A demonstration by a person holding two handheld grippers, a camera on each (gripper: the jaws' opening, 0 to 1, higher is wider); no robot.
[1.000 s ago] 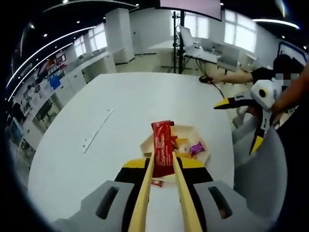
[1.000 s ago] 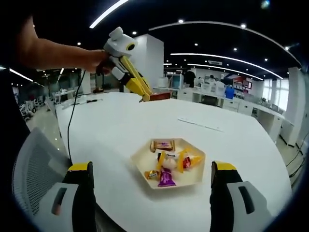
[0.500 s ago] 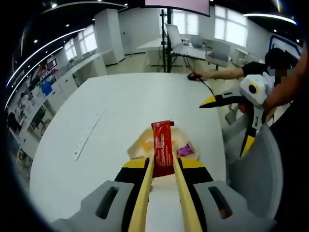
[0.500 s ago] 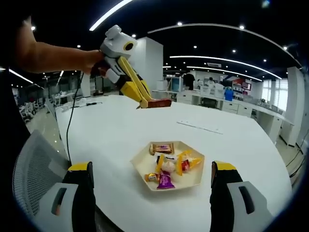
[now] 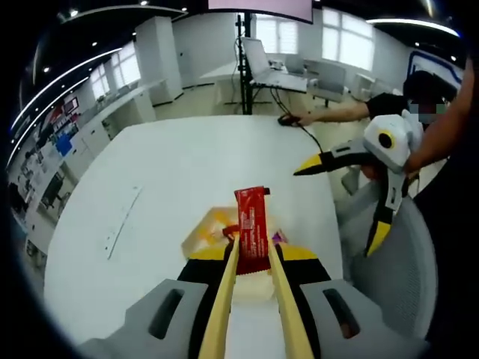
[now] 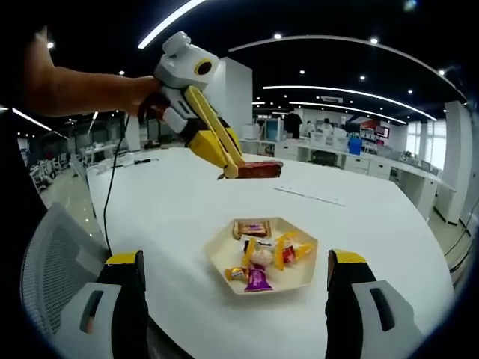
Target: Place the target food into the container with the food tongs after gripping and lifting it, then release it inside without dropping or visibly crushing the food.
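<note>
White table (image 6: 172,217) bears the tray (image 6: 299,278); left gripper (image 5: 253,250), clamping the red bar (image 5: 251,228) lengthwise, hovers above it, while right gripper (image 6: 233,278) waits agape.

A round white worktop (image 6: 172,217) carries a thin white strip (image 5: 122,221) lying flat and a black cable (image 6: 112,191) trailing over its edge. A grey mesh chair (image 6: 49,273) stands beside it.

Open office: white round table (image 5: 172,172), desks, ceiling strip lights (image 6: 168,19).
</note>
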